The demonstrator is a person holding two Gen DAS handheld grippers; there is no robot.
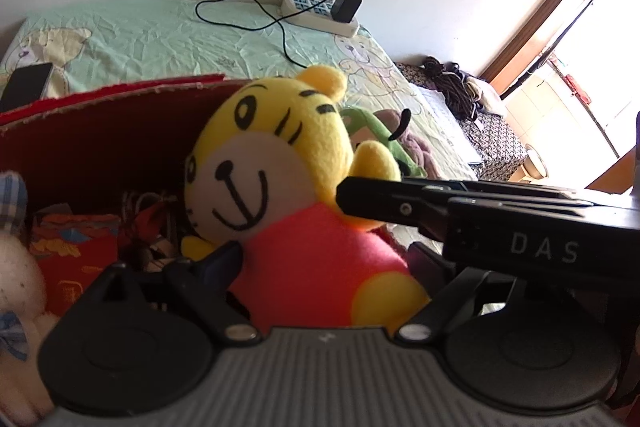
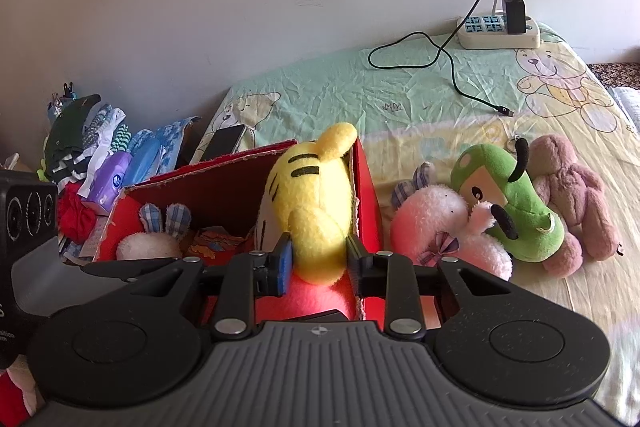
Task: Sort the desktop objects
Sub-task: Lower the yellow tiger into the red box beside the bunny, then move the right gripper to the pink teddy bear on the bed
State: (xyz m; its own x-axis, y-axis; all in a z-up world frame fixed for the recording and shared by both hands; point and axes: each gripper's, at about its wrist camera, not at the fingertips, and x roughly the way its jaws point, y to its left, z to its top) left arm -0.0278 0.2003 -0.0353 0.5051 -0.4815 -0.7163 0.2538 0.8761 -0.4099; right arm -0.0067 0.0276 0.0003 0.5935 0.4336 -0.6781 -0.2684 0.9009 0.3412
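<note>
Right gripper (image 2: 318, 259) pinches the yellow tiger plush (image 2: 316, 203) by its arm, inside the red box (image 2: 366, 183), jaws closed snugly on it. Only the left camera catches the tiger's smiling face and "DAS" on the other tool. Left gripper (image 1: 320, 267): jaws spread wide, grasping nothing.

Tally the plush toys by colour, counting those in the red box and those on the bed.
Yellow: 1, the tiger plush, in the red box
White: 1, the bunny with checked ears, in the box
Pink: 1, the pale pink plush, on the bed
Green: 1, the green plush
Mauve: 1, the mauve plush
Total: 5
</note>
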